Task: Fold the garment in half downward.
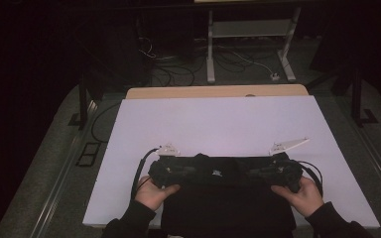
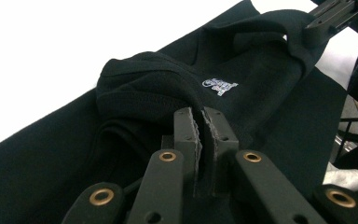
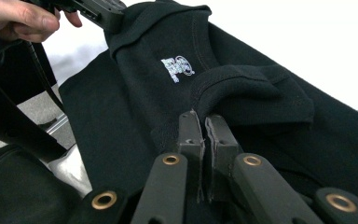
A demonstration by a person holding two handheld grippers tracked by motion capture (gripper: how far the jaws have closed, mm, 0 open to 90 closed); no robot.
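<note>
Between the jaws of the left hand-held gripper [image 2: 200,122], a fold of the black garment [image 2: 158,84] is pinched, the jaws being pressed almost together on the cloth. The same condition is observed at the right hand-held gripper [image 3: 204,126], where the jaws are clamped on a ridge of the same fabric. Beyond each pinch point, the garment is stretched between the two hand-held grippers, with a small white logo [image 3: 177,68] lying roughly midway between them. In the high view, the left hand-held gripper [image 1: 171,172] and the right hand-held gripper [image 1: 273,172] are held by the left hand [image 1: 154,192] and the right hand [image 1: 300,194] at the two far corners of the garment [image 1: 228,203], which is spread on the white counter [image 1: 218,119] and overhangs its near edge.

Only a thin bite of fabric is judged to be held at each side. Should the hands be moved apart or lifted unevenly, the cloth could be drawn out of one pair of jaws and the fold lost. Where several layers are caught together, an unintended layer may be dragged along. The overhanging portion may pull the garment off the counter if either grip is released early.
</note>
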